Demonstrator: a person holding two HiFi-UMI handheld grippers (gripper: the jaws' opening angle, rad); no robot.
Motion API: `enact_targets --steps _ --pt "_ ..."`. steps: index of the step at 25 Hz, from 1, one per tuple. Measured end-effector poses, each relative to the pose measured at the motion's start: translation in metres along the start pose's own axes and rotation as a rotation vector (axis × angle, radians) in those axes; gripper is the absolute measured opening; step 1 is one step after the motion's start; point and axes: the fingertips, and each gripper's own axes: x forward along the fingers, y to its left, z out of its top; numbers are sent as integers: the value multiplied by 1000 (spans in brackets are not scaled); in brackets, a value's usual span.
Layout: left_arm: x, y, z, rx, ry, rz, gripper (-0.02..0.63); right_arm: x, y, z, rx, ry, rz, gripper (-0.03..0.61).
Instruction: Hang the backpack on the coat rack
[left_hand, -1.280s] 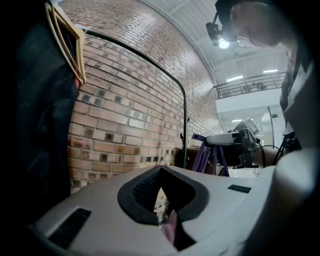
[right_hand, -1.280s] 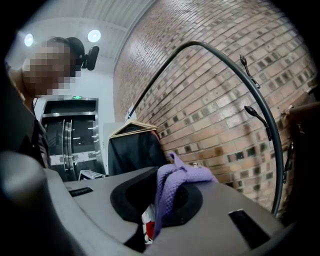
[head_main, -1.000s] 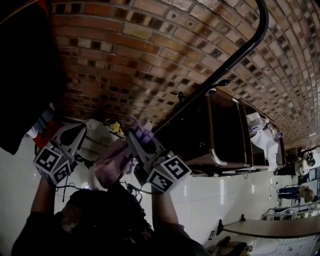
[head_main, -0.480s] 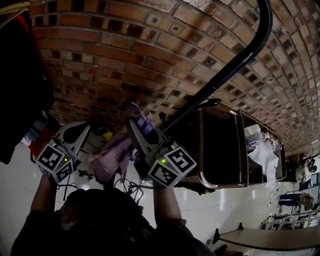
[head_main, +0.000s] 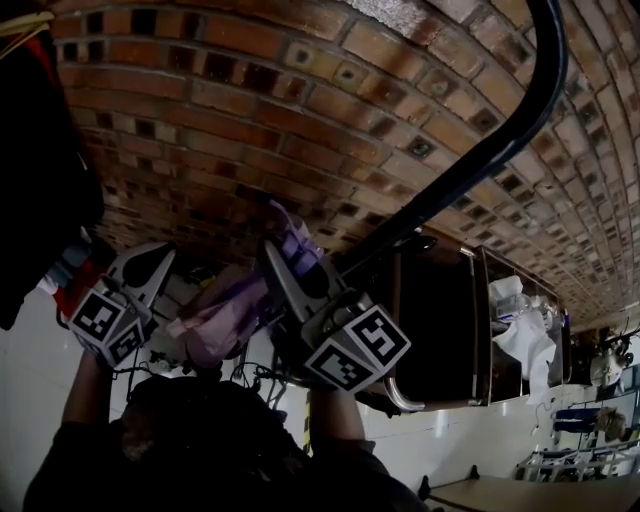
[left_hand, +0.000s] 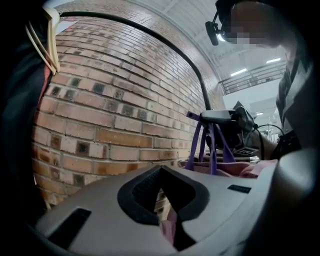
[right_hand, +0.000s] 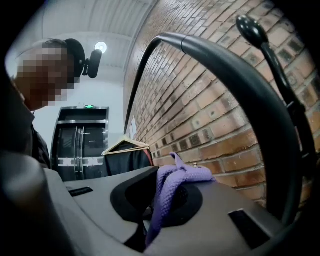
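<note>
A pink backpack (head_main: 222, 312) with purple straps hangs between my two raised grippers in front of a brick wall. My right gripper (head_main: 284, 236) is shut on a purple strap (right_hand: 172, 185) that loops over its jaws. My left gripper (head_main: 150, 264) is shut on pink fabric of the backpack (left_hand: 170, 227). The coat rack's black curved pole (head_main: 485, 155) rises just right of the right gripper. One knobbed hook (right_hand: 252, 30) stands above and to the right in the right gripper view. From the left gripper view I see the straps (left_hand: 212, 145) pulled up by the right gripper (left_hand: 227, 117).
Dark clothes on a wooden hanger (head_main: 35, 150) hang at the left, close to the left gripper. A dark cabinet (head_main: 450, 310) stands against the wall behind the rack, with white cloth (head_main: 525, 335) on it. The brick wall (head_main: 250, 120) is close ahead.
Both grippers have carried the backpack closer to the wall and the rack's pole, and the right one has risen. Both grips are unchanged.
</note>
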Motion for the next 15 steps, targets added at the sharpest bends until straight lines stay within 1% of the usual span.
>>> enact_targets --steps 5,11,15 --pt "10 -2 -2 4 7 -16 37 -25 -14 3 19 -30 -61 17" --pt "11 -13 -13 0 18 -38 37 -48 -29 -23 48 -10 -149 17" --pt "8 -20 -22 -13 28 -42 37 -61 -37 -39 113 -21 -169 17"
